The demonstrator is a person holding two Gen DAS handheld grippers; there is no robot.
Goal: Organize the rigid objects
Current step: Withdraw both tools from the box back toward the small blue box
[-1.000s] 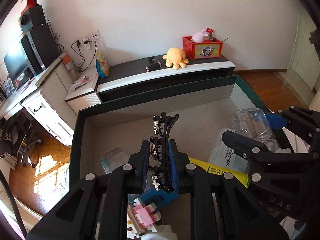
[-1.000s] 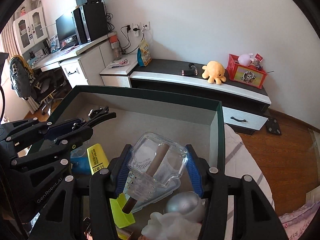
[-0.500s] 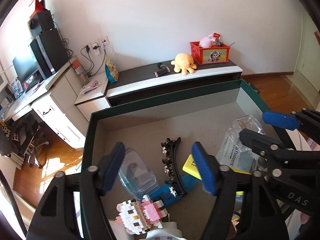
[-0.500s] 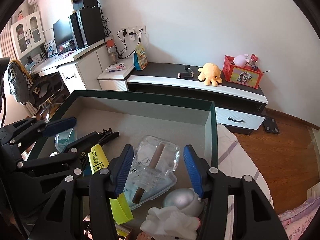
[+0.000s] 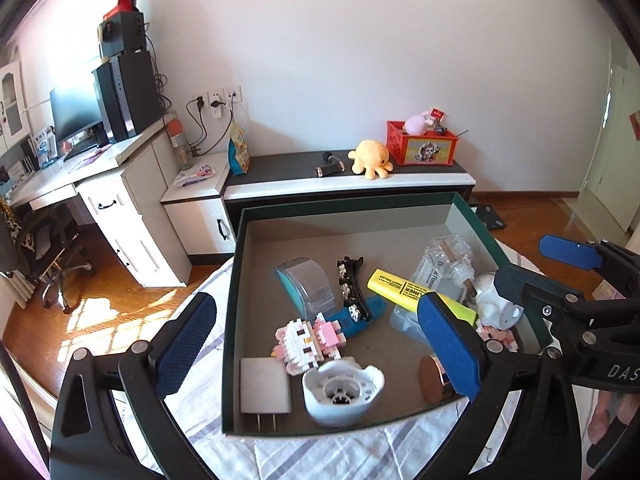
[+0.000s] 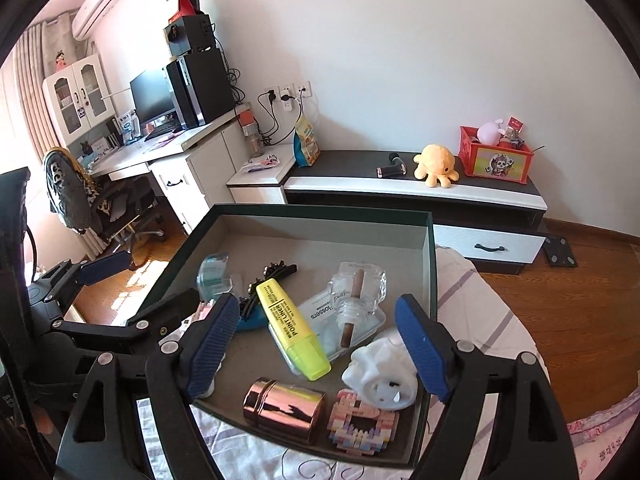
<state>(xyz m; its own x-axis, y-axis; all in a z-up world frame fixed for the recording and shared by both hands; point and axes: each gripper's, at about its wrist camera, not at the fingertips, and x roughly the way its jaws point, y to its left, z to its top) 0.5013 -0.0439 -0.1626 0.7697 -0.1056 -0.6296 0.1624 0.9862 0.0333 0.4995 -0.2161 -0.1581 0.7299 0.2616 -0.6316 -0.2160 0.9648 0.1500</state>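
Green-walled and grey inside, the box (image 5: 236, 280) sits on a striped cloth (image 5: 280, 456), and we hover over it with both tools released. Our left gripper (image 5: 316, 344) has just been opening, its blue pads spread wide with nothing pressed between them; the black hair clip (image 5: 350, 284) lies free on the box floor, leaning across a blue object (image 5: 366, 314). Our right gripper (image 6: 316, 344) has also just been opening, and its pads touch nothing; the clear glass bottle (image 6: 358, 290) with a brown stick inside rests on a flossers case (image 6: 324, 316) in the middle of the box.

Beside the bottle a yellow highlighter (image 6: 290, 326) lies slantwise, its cap towards us. Near the front wall we see a shiny copper cylinder (image 6: 282, 408), a pink brick figure (image 6: 360, 424) and a white ribbed piece (image 6: 382, 376). From the left wrist view a second pink-and-white brick figure (image 5: 306, 340), a white plug (image 5: 262, 390) and a white round holder (image 5: 340, 390) fill the near left corner, with a clear curved container (image 5: 308, 286) behind them. An orange octopus plush (image 5: 370, 158) sits on the low cabinet beyond.
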